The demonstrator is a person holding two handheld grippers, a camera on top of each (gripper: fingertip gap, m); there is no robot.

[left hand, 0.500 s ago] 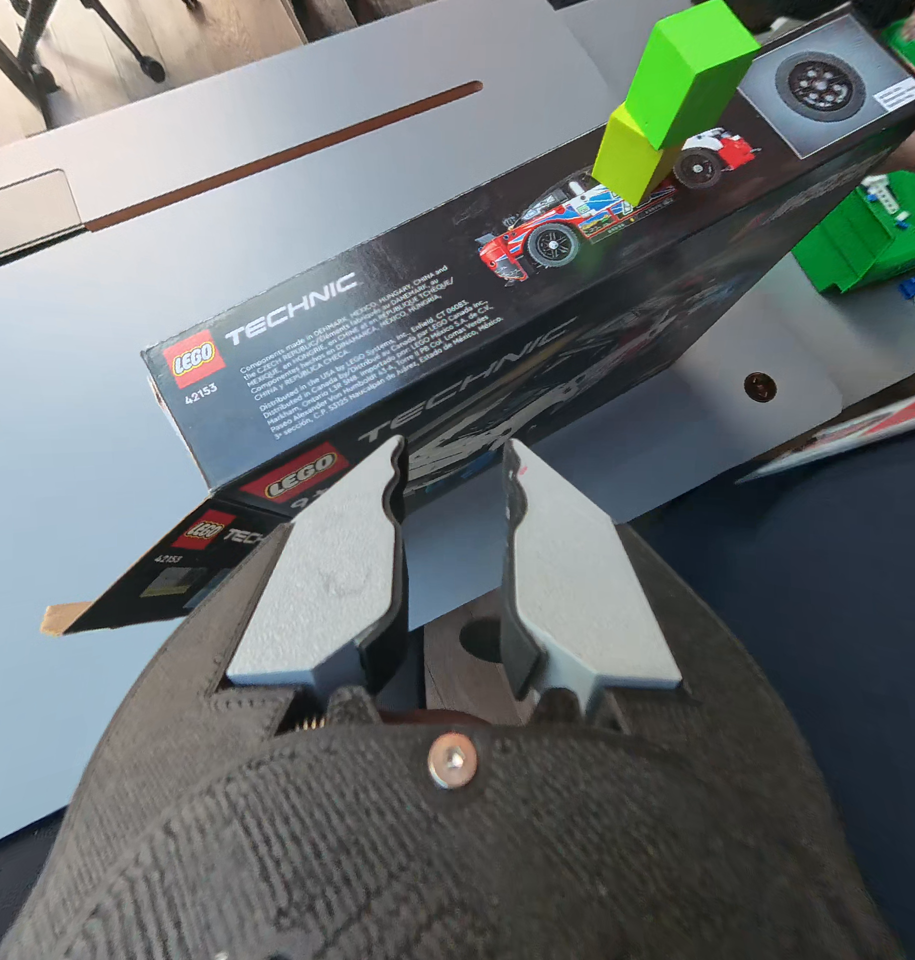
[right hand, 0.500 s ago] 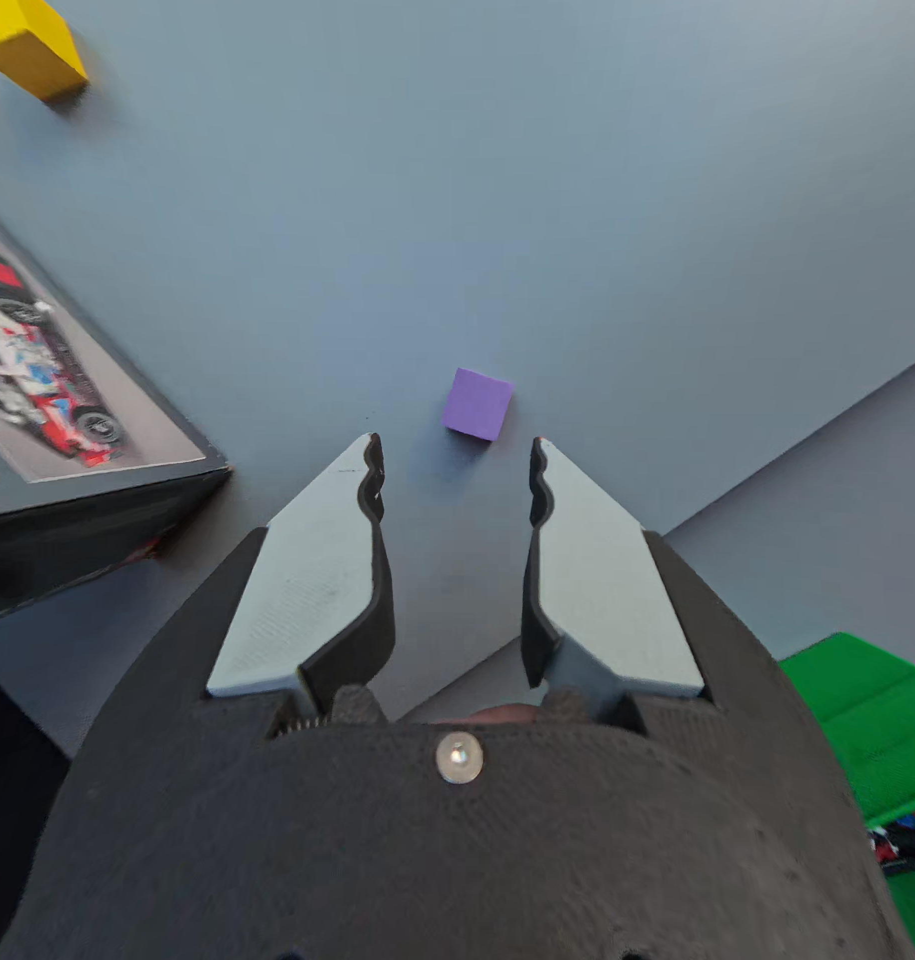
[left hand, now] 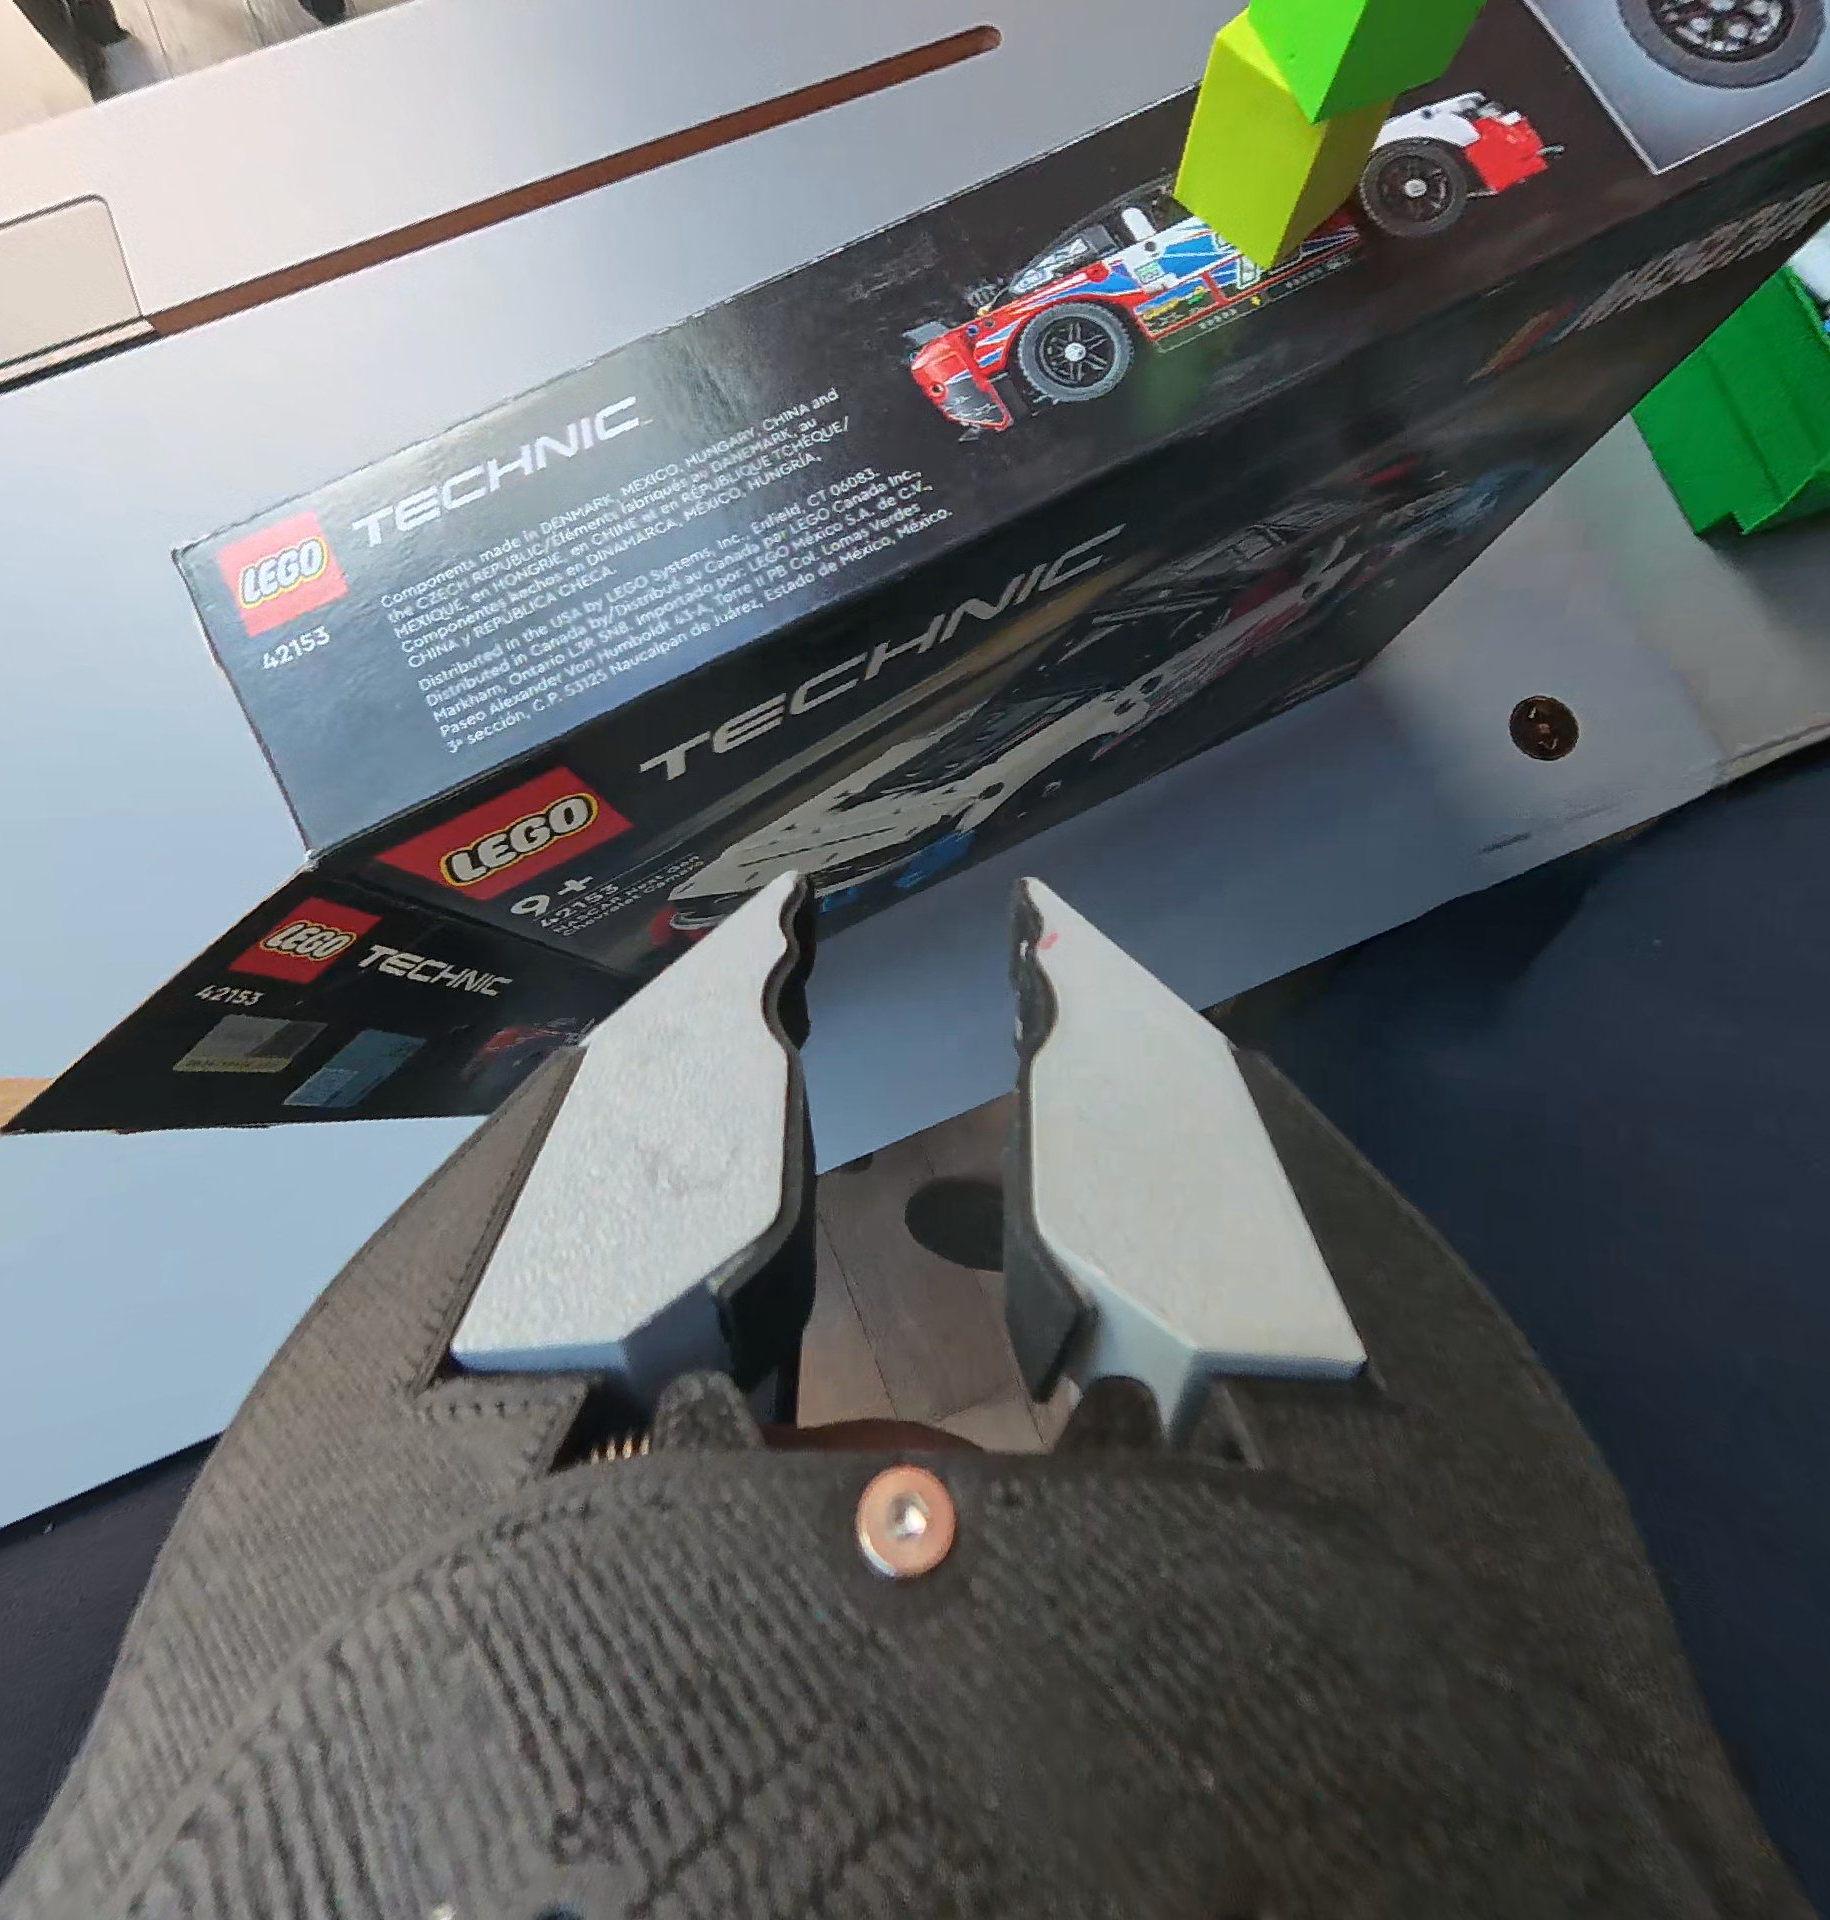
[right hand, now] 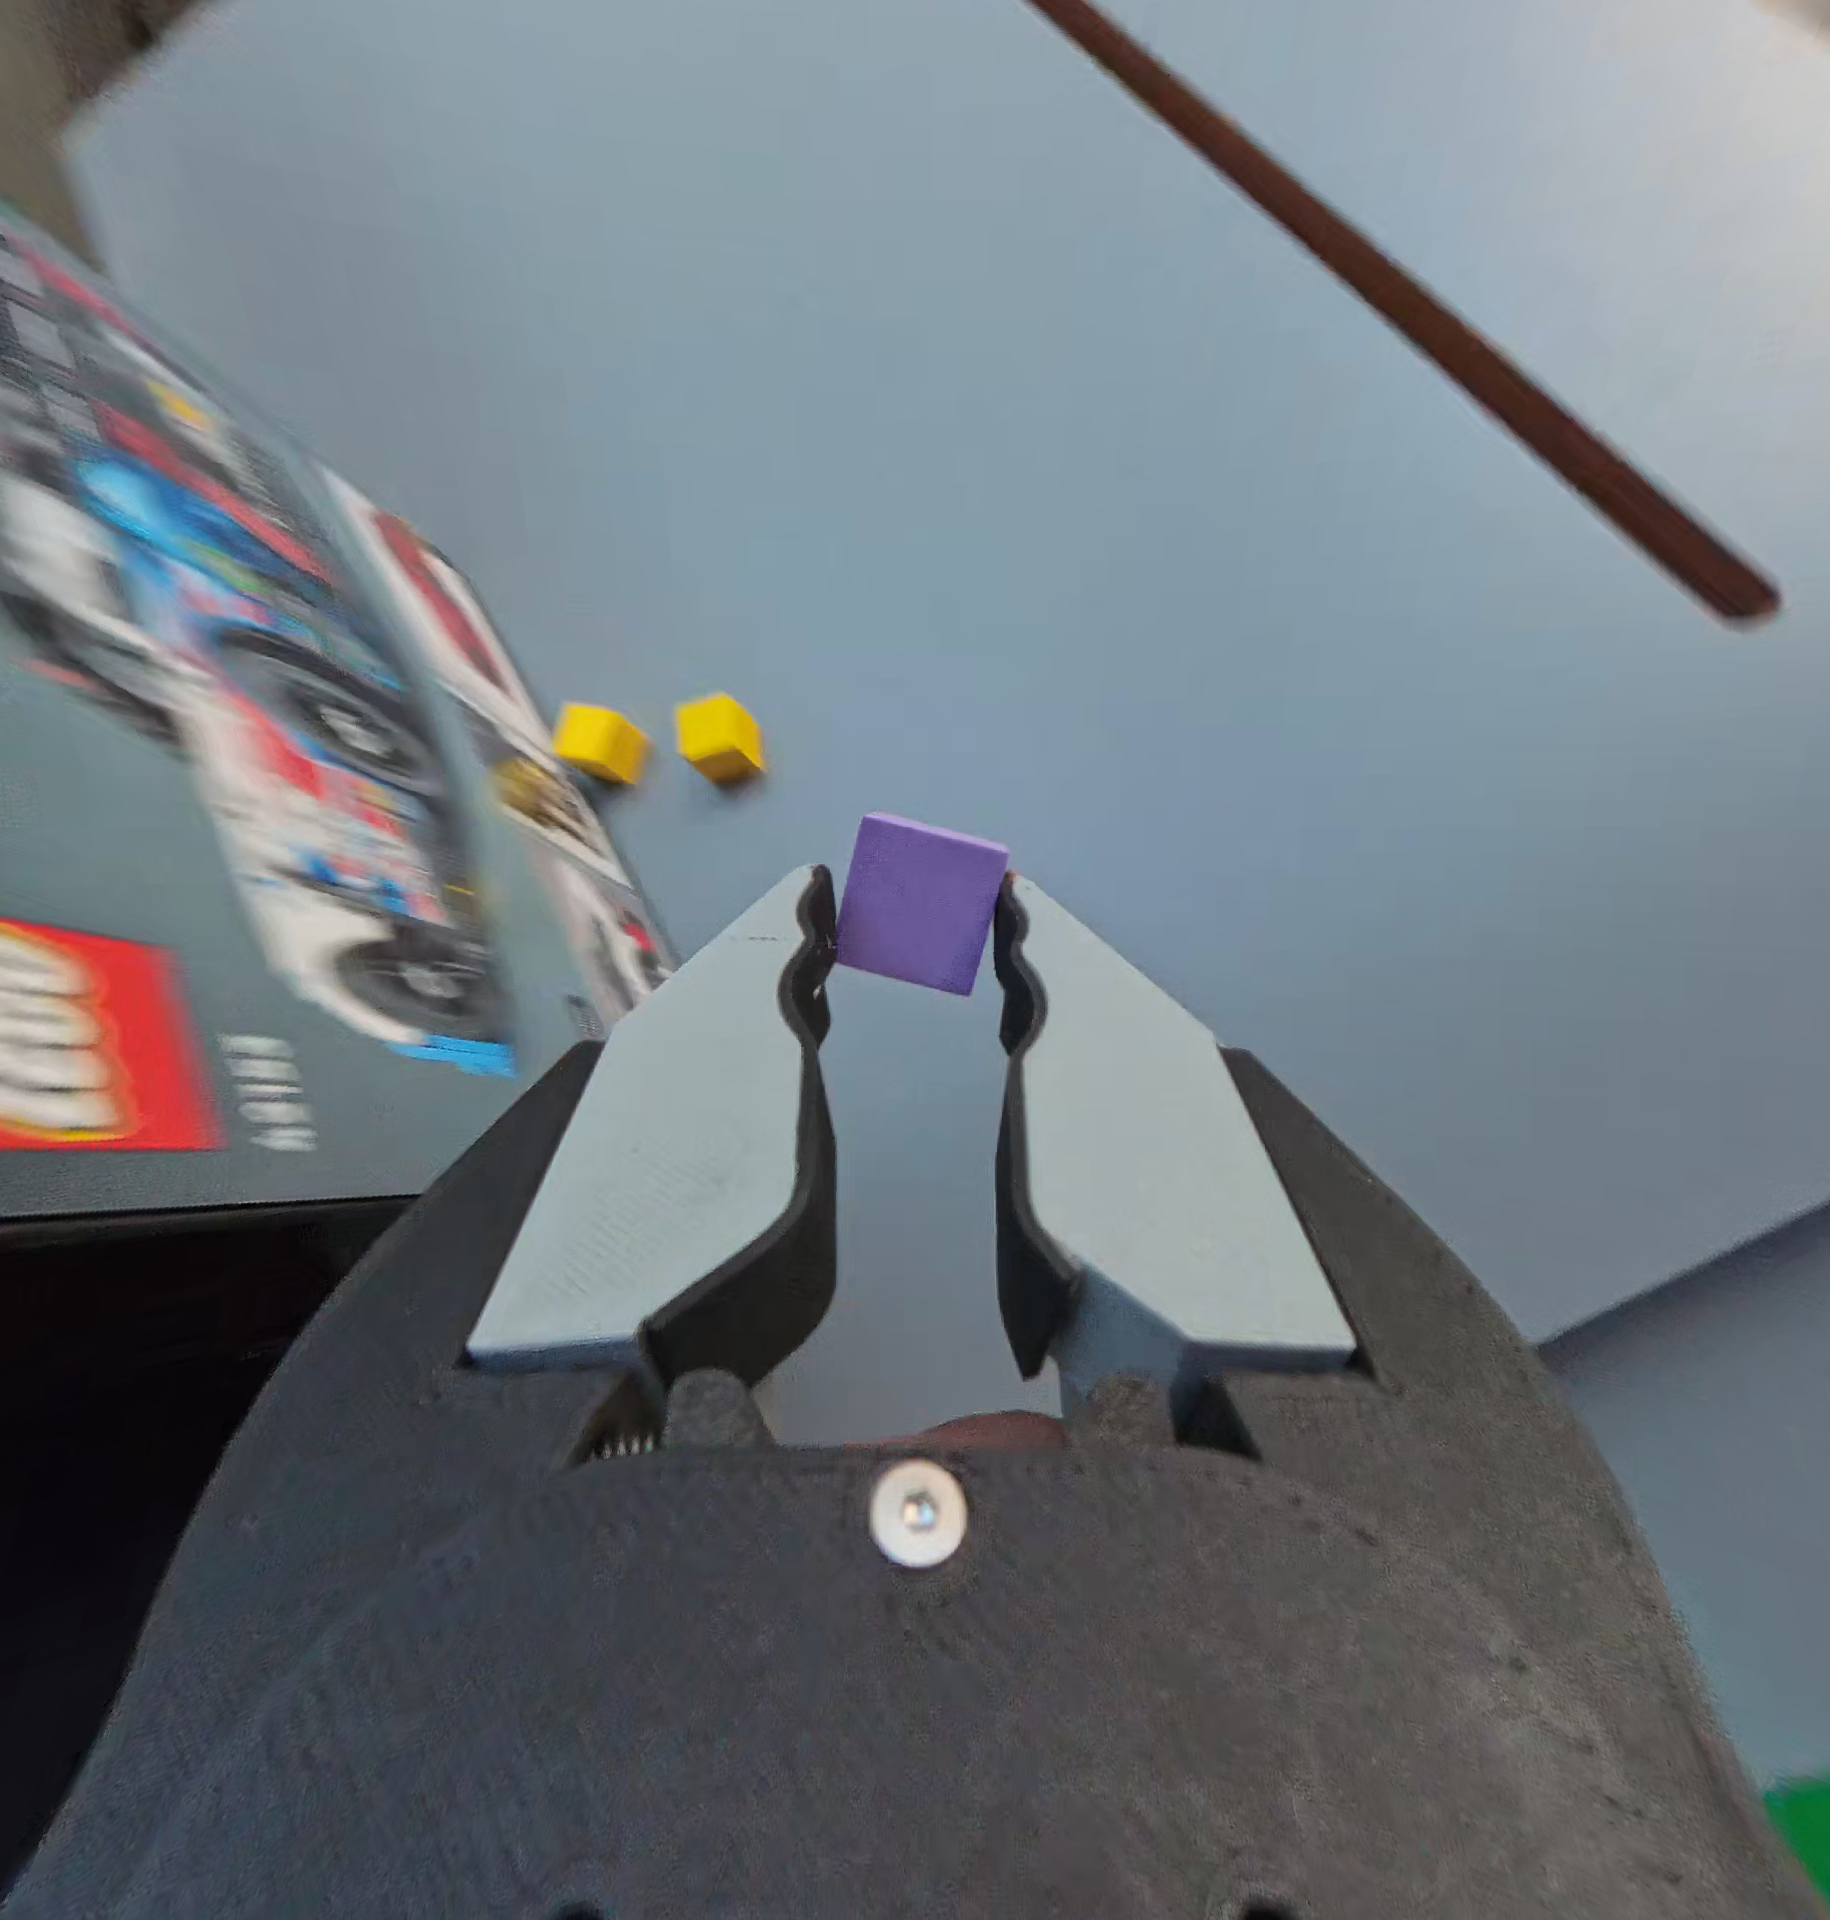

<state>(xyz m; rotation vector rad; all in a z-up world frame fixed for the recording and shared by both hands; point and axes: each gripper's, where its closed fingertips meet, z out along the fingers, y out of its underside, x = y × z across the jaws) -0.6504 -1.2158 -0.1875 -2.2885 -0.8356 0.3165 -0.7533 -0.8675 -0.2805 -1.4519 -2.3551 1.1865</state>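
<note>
The right gripper (right hand: 916, 914) pinches a small purple cube (right hand: 916, 904) by two opposite faces, right of the black box (right hand: 163, 831); it looks light and stiff. The left gripper (left hand: 911, 935) gapes empty beside that box.

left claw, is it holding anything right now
No, the left claw stands open with only bare table showing between its fingertips, just short of the black box.

Bright daylight, pale glare across the table (left hand: 111, 727) around 10 o'clock; left view pretty sharp, right view's box (right hand: 215, 727) at 9 o'clock badly motion-smeared, wide-angle bending at the edges
</note>
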